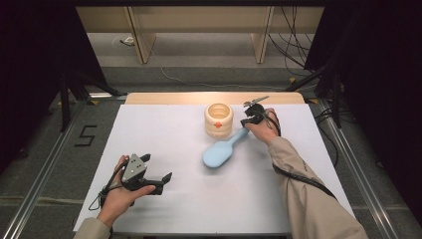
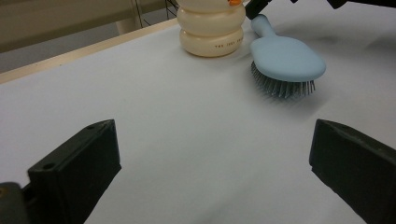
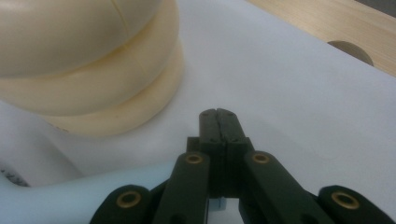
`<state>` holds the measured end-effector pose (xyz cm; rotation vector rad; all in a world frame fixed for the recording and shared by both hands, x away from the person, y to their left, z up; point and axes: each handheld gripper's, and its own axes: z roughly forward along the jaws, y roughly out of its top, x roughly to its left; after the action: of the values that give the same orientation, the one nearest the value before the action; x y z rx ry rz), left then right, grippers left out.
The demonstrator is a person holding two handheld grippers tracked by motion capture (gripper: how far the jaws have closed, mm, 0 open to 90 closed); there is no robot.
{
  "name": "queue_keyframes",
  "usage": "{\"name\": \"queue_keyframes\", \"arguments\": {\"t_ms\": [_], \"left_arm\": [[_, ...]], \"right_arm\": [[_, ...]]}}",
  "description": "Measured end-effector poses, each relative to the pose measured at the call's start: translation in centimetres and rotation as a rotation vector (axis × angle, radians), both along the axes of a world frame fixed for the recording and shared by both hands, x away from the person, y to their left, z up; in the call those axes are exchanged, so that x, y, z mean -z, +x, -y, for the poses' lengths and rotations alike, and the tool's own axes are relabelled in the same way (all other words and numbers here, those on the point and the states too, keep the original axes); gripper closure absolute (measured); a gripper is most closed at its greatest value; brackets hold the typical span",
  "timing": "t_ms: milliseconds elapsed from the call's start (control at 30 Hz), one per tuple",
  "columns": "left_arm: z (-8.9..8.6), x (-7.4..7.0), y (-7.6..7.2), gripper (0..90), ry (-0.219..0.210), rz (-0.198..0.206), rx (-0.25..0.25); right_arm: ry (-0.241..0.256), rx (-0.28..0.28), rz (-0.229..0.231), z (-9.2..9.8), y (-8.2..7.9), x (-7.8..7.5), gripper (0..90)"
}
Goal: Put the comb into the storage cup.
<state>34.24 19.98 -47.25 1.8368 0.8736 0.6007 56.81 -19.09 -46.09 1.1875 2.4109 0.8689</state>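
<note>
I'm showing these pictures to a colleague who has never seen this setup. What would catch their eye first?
Likely the pale blue hairbrush lying bristles-down mid-table on the white table, its handle running up to the right gripper, which looks shut on the handle's end. Right beside it, farther back, stands a cream ribbed container with an orange mark inside. The left gripper is held open near the front left edge, pointing toward both.

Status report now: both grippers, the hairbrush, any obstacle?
Left gripper open, idle. Right gripper shut on blue hairbrush handle; bristles down. Cream ringed container close beside the handle.
</note>
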Motion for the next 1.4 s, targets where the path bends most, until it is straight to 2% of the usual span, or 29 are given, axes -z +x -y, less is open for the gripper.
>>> {"name": "queue_keyframes", "arguments": {"t_ms": [467, 700, 967, 1067, 1167, 1300, 1400], "left_arm": [[0.0, 0.0, 0.0, 1.3, 0.0, -0.001, 0.001], [0.0, 0.1, 0.0, 1.3, -0.003, -0.001, 0.001], [0.0, 0.1, 0.0, 1.3, 0.0, -0.003, 0.005], [0.0, 0.0, 0.0, 1.4, -0.003, -0.002, 0.003], [0.0, 0.1, 0.0, 1.5, -0.001, -0.004, 0.002], [0.0, 0.0, 0.0, 1.5, 0.0, -0.002, 0.003], [0.0, 0.1, 0.0, 1.6, -0.001, -0.004, 0.002]], "right_arm": [[-0.031, 0.0, -0.03, -0.1, 0.0, -0.2, 90.0], [-0.035, -0.005, -0.02, -0.4, 0.3, 0.2, 90.0], [-0.052, -0.01, -0.03, -0.8, 0.5, 0.4, 90.0], [-0.066, -0.003, -0.061, -0.7, 0.4, 0.1, 90.0], [-0.106, -0.006, -0.117, -0.6, 0.3, -0.4, 90.0], [-0.141, -0.035, -0.18, -0.3, 0.0, -0.5, 90.0], [-0.157, -0.062, -0.203, -0.1, -0.6, -0.6, 90.0]]}}
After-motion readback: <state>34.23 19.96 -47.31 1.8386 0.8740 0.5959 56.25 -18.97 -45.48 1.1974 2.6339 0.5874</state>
